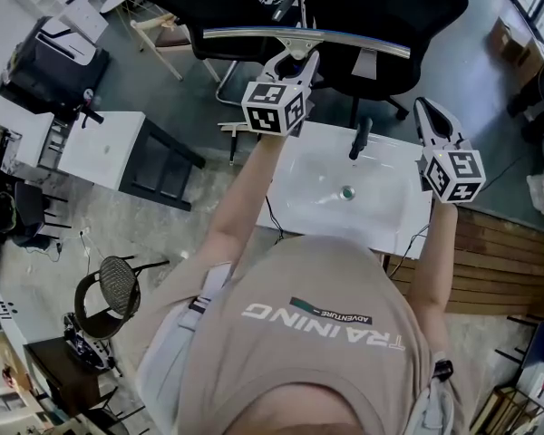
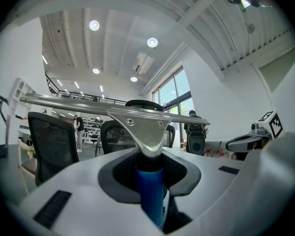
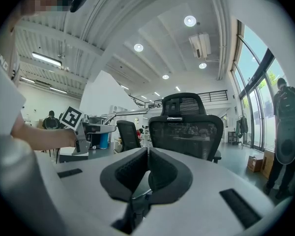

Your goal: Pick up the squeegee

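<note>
The squeegee (image 1: 304, 36) has a long metal blade bar, a triangular metal head and a blue handle (image 2: 150, 191). My left gripper (image 1: 295, 62) is shut on that handle and holds the squeegee level in the air, blade away from me, above the back edge of the sink. In the left gripper view the head (image 2: 142, 127) stands just past the jaws (image 2: 150, 166). My right gripper (image 1: 432, 116) hovers to the right over the sink's far corner; its pads meet with nothing between them (image 3: 148, 154). The right gripper view shows the squeegee's blade (image 3: 125, 112) off to the left.
A white sink basin (image 1: 308, 188) with a drain and a black faucet (image 1: 360, 138) lies below both grippers. Black office chairs (image 1: 381, 16) stand beyond it. A white cabinet (image 1: 104, 148) is at the left, wooden boards (image 1: 499, 261) at the right.
</note>
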The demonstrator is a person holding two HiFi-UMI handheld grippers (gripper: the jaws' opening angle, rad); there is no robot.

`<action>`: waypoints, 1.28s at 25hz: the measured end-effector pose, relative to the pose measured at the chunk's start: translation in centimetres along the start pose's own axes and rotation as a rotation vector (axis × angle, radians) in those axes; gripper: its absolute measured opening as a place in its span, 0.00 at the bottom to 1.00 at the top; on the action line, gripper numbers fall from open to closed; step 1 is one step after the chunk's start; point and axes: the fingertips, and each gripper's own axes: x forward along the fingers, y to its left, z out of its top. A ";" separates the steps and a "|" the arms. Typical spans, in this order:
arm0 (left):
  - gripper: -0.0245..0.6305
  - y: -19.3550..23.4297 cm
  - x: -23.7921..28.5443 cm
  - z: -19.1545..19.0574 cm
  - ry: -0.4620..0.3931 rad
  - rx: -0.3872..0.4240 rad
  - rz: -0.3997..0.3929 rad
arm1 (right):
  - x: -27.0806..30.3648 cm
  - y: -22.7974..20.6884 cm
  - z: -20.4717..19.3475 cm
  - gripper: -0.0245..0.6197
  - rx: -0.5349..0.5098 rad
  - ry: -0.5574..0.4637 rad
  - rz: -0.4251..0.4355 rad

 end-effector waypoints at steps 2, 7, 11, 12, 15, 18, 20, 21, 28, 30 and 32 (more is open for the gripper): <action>0.19 0.1 -0.2 0.0 -0.001 -0.001 0.003 | 0.0 0.0 0.2 0.10 -0.001 -0.003 0.001; 0.19 0.1 -0.3 -0.6 0.010 -0.002 0.004 | 0.2 0.0 -0.6 0.10 0.010 0.008 -0.001; 0.19 0.3 -0.6 -0.6 0.013 -0.004 0.009 | 0.1 0.1 -0.6 0.10 0.012 0.012 -0.001; 0.19 0.4 -0.7 -0.5 0.012 -0.002 0.009 | 0.1 0.2 -0.5 0.10 0.010 0.010 -0.002; 0.19 0.9 -0.9 -0.3 0.005 0.008 0.012 | 0.4 0.1 -0.3 0.10 -0.008 0.013 -0.005; 0.19 0.7 -1.2 -0.7 0.004 0.004 0.024 | 0.1 -0.1 -0.1 0.10 -0.013 0.009 0.001; 0.19 0.4 -0.9 -0.6 0.001 0.002 0.024 | -0.1 -0.7 0.4 0.10 -0.014 -0.003 -0.001; 0.19 0.4 -0.8 -0.5 0.000 0.002 0.024 | -0.1 -0.8 0.8 0.10 -0.017 -0.009 -0.003; 0.19 0.3 -1.0 0.7 -0.021 0.020 0.028 | 0.1 -0.7 1.9 0.09 -0.036 -0.032 0.003; 0.19 0.3 -1.1 1.1 -0.029 0.026 0.033 | 0.2 -0.8 2.0 0.09 -0.041 -0.034 0.003; 0.19 0.4 -1.2 1.4 -0.034 0.037 0.036 | 0.3 -0.8 2.0 0.09 -0.042 -0.037 0.005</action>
